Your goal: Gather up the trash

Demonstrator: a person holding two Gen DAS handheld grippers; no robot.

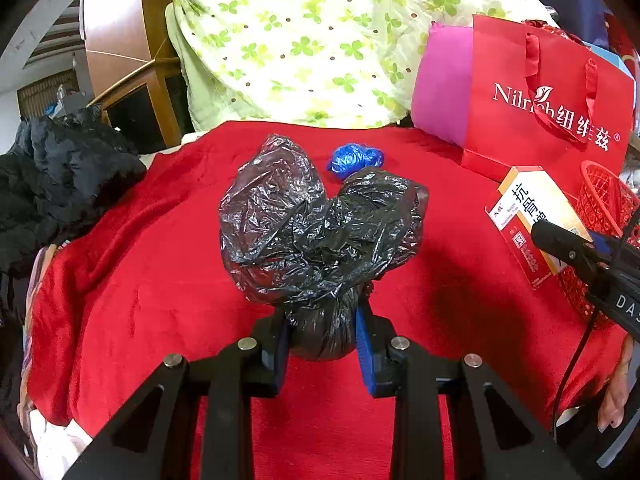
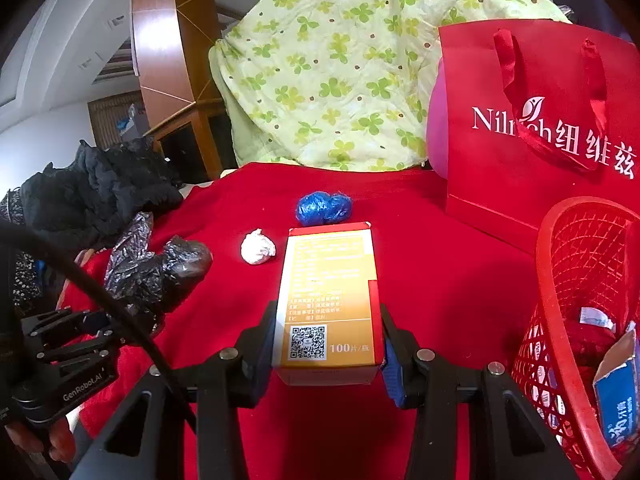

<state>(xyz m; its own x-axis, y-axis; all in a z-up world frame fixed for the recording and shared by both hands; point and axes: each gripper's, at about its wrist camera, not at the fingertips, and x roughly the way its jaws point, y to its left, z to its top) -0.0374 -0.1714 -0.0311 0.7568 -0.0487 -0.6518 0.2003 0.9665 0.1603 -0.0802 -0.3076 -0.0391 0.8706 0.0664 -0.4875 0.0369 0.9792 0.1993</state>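
My left gripper (image 1: pixel 322 344) is shut on the knotted base of a crumpled black plastic bag (image 1: pixel 316 228), which billows up in front of it above the red blanket (image 1: pixel 160 280). The right wrist view shows that bag (image 2: pixel 160 268) at the left, held by the left gripper (image 2: pixel 120 320). My right gripper (image 2: pixel 328 354) is shut on an orange and red medicine box (image 2: pixel 328 300), also seen at the right in the left wrist view as the box (image 1: pixel 528 220). A blue plastic wad (image 2: pixel 323 208) and a white crumpled wad (image 2: pixel 258 252) lie on the blanket beyond the box.
A red mesh basket (image 2: pixel 568 280) with wrappers inside stands at the right. A red paper gift bag (image 2: pixel 532 136) and a pink cushion (image 1: pixel 440 80) stand behind it. A green clover quilt (image 1: pixel 304 40) is piled at the back, and black clothing (image 1: pixel 60 168) lies at the left.
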